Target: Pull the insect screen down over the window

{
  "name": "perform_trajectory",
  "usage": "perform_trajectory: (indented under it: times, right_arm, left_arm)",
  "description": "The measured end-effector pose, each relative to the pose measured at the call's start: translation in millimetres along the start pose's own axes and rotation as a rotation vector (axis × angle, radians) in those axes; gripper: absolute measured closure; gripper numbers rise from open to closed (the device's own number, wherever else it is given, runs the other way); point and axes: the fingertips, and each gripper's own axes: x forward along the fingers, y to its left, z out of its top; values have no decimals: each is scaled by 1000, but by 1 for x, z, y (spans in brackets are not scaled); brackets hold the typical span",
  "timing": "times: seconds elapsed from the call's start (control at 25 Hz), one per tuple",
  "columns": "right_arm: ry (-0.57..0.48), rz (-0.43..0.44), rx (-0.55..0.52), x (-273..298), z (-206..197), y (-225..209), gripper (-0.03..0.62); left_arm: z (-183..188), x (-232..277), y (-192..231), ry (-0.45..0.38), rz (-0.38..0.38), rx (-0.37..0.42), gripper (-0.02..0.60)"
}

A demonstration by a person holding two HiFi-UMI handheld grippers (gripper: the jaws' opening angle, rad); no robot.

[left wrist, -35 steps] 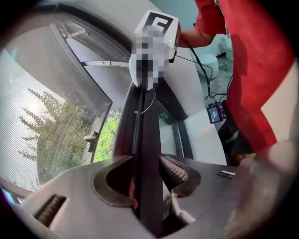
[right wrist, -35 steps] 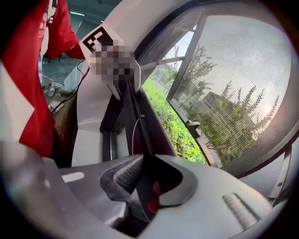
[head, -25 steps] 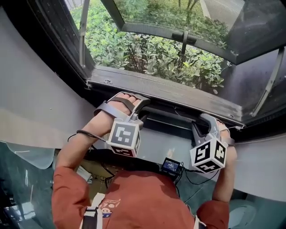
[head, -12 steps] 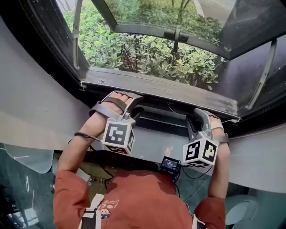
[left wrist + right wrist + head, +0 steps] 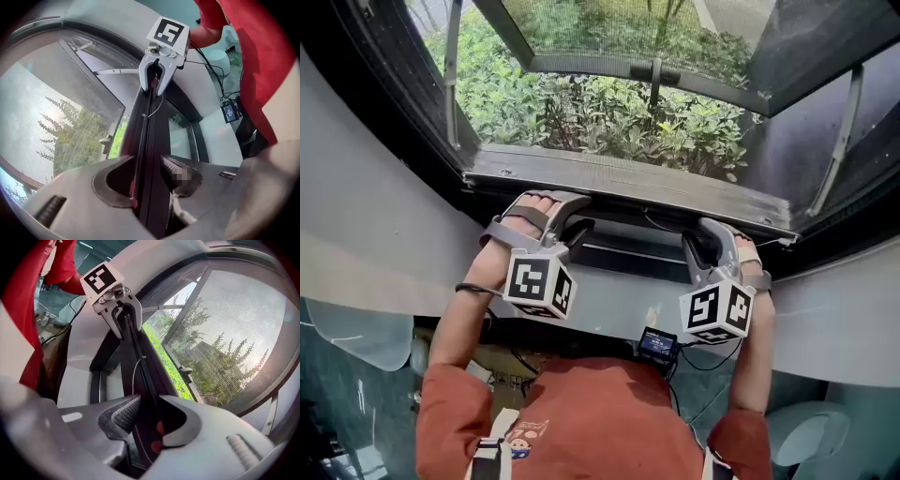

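Observation:
The insect screen's dark pull bar [image 5: 628, 247] runs across the window's lower frame, just inside the grey sill [image 5: 619, 180]. My left gripper [image 5: 567, 230] is clamped on the bar's left end. In the left gripper view the bar [image 5: 149, 140] fills the gap between the jaws of my left gripper [image 5: 150, 180]. My right gripper [image 5: 705, 246] holds the bar's right end, and in its own view the bar [image 5: 140, 380] sits between the pads of the right gripper [image 5: 143, 420]. Each gripper view shows the other gripper farther along the bar.
The window sash [image 5: 628, 56] is swung outward, its handle [image 5: 654, 73] on the lower rail. Green bushes [image 5: 609, 117] lie below outside. Black frame and stay arms [image 5: 839, 141] flank the opening. A small display [image 5: 657, 344] hangs at the person's chest, above the red shirt.
Both grippers keep their hold on the bar. They and the sill have shifted a little up and left in the head view.

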Motion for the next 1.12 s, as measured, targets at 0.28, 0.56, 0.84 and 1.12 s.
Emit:
perform_trajectory:
  times: [0.28,0.56,0.84,1.12]
  right_arm:
    - [-59,-39,124,-8,2,-6,467]
    - [-140,-91,254,-22,2,-8,468]
    - [-170,-99,412,-36,-13,2,468]
    - [-277,-169,542,-50,-11,4,468]
  left_arm:
    - [2,-14,10,-93,86,-166,405]
    - [1,-25,12,-189,148,-385,405]
    - [-1,-41,1,-287,256,-607,405]
    - [2,-54,-8,-380,372,-773,405]
